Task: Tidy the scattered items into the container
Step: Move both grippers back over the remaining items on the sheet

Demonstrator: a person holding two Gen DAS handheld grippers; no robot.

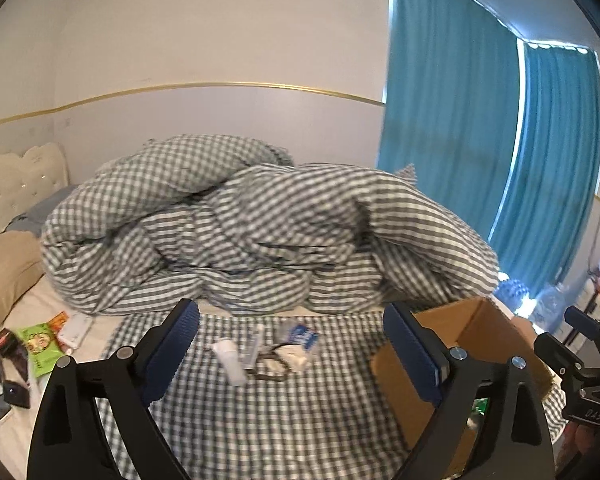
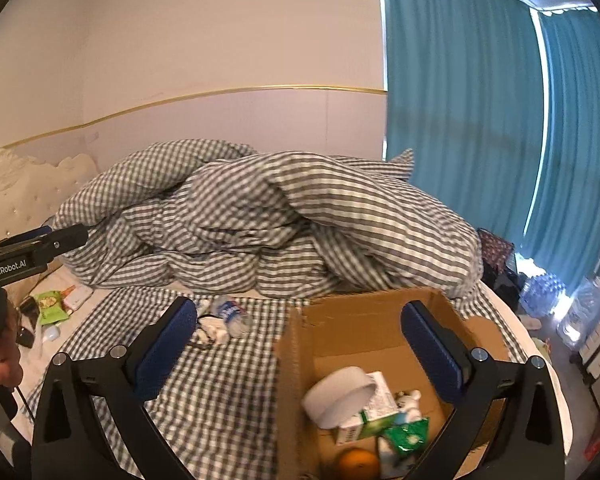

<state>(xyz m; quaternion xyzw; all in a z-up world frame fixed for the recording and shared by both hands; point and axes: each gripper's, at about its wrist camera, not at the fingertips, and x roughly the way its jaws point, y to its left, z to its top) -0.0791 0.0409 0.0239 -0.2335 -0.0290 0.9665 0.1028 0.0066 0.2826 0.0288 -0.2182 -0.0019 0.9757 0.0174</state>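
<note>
My left gripper (image 1: 296, 344) hovers open and empty over the checked sheet. Ahead of it lie a white tube (image 1: 230, 360), a blue-and-white packet (image 1: 302, 336), a black hair loop (image 1: 274, 372) and a crumpled white scrap (image 1: 298, 360). The cardboard box (image 1: 472, 324) stands to their right. My right gripper (image 2: 300, 346) is open above that box (image 2: 364, 320), holding nothing. Inside the box are a white tape roll (image 2: 340, 396), a green-and-white carton (image 2: 374, 412), a green packet (image 2: 408, 436) and an orange (image 2: 358, 464).
A heaped checked duvet (image 1: 240, 224) fills the bed behind the items. At far left lie a green snack packet (image 1: 40, 344), a white pack (image 1: 76, 330) and dark small things. Teal curtains (image 2: 480, 140) hang at right, with water bottles (image 2: 544, 288) on the floor beneath.
</note>
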